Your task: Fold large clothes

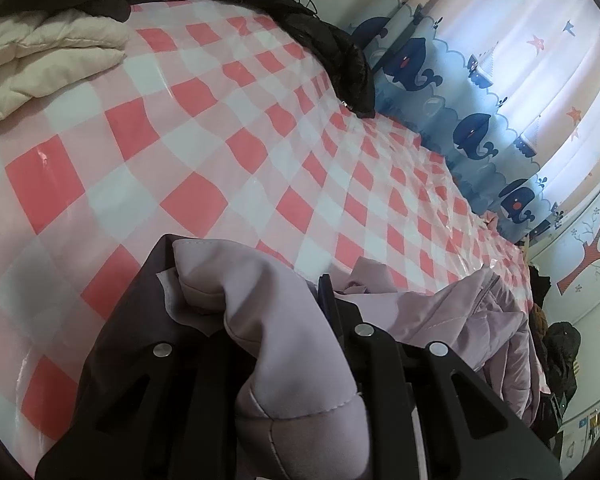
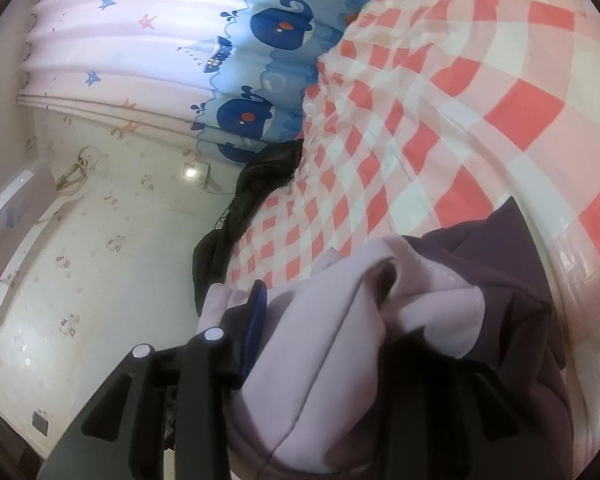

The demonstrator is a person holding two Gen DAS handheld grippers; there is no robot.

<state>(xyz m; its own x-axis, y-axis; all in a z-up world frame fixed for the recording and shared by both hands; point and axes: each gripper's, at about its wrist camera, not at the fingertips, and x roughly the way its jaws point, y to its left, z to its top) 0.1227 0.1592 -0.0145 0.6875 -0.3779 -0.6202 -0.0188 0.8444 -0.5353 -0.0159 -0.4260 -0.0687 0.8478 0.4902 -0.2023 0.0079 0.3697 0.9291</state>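
Both my left gripper (image 1: 260,320) and right gripper (image 2: 340,320) are clamped on the lilac jacket (image 1: 284,360). I'd lower both evenly onto the checked sheet (image 1: 180,140) (edges level), releasing only once it lies flat.

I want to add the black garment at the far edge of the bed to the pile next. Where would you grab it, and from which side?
Probably the black garment's end lying on the checkered cover, coming in across the bed from the near side. That end rests flat on open cover, while the rest bunches along the bed's far edge.
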